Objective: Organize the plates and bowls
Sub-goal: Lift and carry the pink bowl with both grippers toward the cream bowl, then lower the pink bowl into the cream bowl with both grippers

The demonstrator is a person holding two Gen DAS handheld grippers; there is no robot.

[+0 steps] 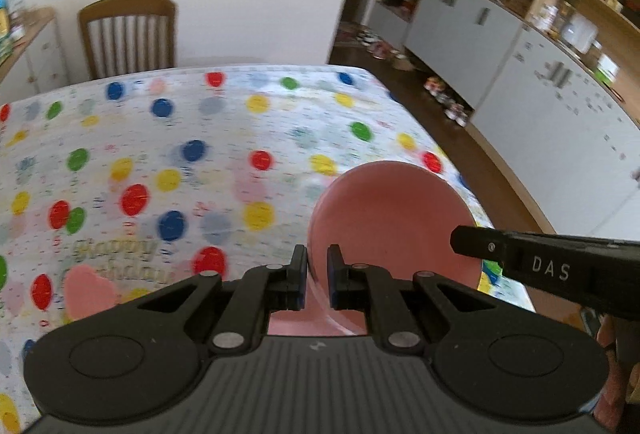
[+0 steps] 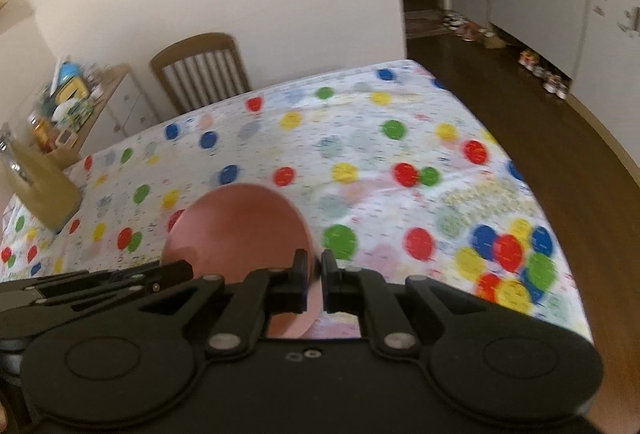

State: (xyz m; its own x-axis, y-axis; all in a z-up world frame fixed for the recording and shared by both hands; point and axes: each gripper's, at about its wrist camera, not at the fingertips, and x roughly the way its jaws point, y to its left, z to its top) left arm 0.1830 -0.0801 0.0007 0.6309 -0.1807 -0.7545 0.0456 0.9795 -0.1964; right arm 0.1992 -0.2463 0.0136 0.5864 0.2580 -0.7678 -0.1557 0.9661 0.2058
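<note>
Both views are smeared, so the balloon print on the tablecloth (image 1: 180,161) reads only as coloured blobs and its gold lettering near the left wrist camera is barely legible. In the left wrist view the left gripper (image 1: 317,274) has its fingers drawn narrow onto the near rim of a pink plate (image 1: 384,218), which is held tilted up above the table's right side; the plate's lower edge is hidden behind the gripper body. From the right edge of that view the right gripper (image 1: 520,258) reaches in across the plate's far side, its tips cut off from sight, so its grip cannot be judged there. The right wrist view settles it: the right gripper (image 2: 315,278) is pinched narrow on the plate (image 2: 240,230) rim, with the left gripper (image 2: 160,276) entering low at left. Only this view shows a yellowish jar (image 2: 36,181) on the table's left and a cluttered sideboard (image 2: 80,101); both show the wooden chair (image 2: 202,69) and the white cabinets (image 1: 520,73).
</note>
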